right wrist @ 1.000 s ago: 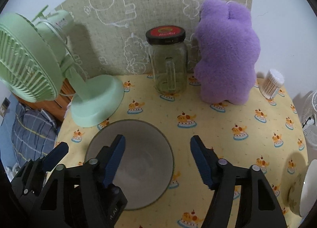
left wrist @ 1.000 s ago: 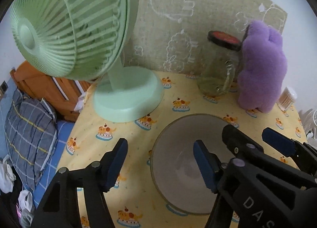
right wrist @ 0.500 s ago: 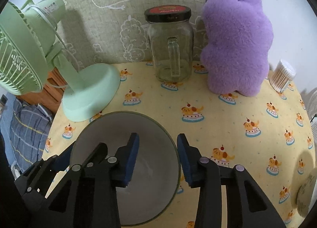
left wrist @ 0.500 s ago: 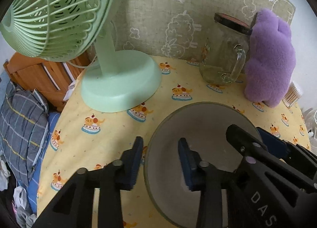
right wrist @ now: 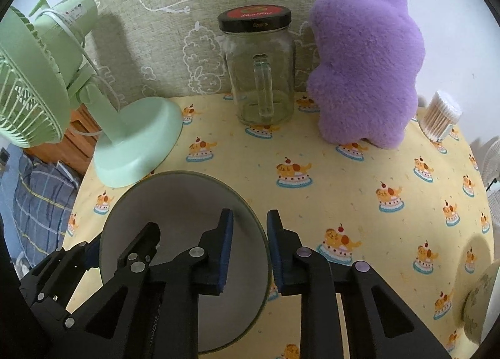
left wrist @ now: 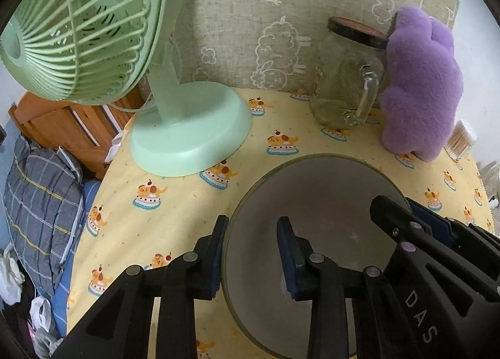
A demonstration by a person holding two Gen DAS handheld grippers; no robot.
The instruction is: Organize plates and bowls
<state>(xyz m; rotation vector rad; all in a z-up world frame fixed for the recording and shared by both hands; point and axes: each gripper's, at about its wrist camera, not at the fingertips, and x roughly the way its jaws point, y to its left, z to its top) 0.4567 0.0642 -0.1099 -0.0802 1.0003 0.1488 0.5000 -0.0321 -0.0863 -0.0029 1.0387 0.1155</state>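
Left wrist view: left tongs [left wrist: 251,251] clamped on left rim of grey bowl [left wrist: 328,202], 1 blue pad outside the wall, 1 inside, rim pinched between. Closed as far as the rim allows. Right tongs [left wrist: 418,224] seen at frame right, gripping opposite side of same bowl, 1 finger inside, blue pad outside.

Right wrist view: right tongs [right wrist: 250,246] pinched on right rim of bowl [right wrist: 181,202], pads pressed on wall from both sides, little gap beyond rim thickness. Left tongs [right wrist: 122,246] at lower left, on far rim, 1 finger inside bowl.

Bowl at front-centre of tabletop [right wrist: 343,190] w/ yellow cake-print cloth, held by both tongs at opposite edges; can't tell if base touches cloth or is lifted.

Behind bowl: green fan [right wrist: 47,84], base just beside bowl's back-left rim; glass jar [right wrist: 259,71] w/ handle & black lid at back centre, upright; purple plush [right wrist: 365,59] just right of jar; cotton swab tub [right wrist: 440,115] further right. Pale plate [right wrist: 478,302] at right edge of tabletop, partly cut off. Beyond tabletop's left edge, plaid pillow [left wrist: 40,199] lower down.
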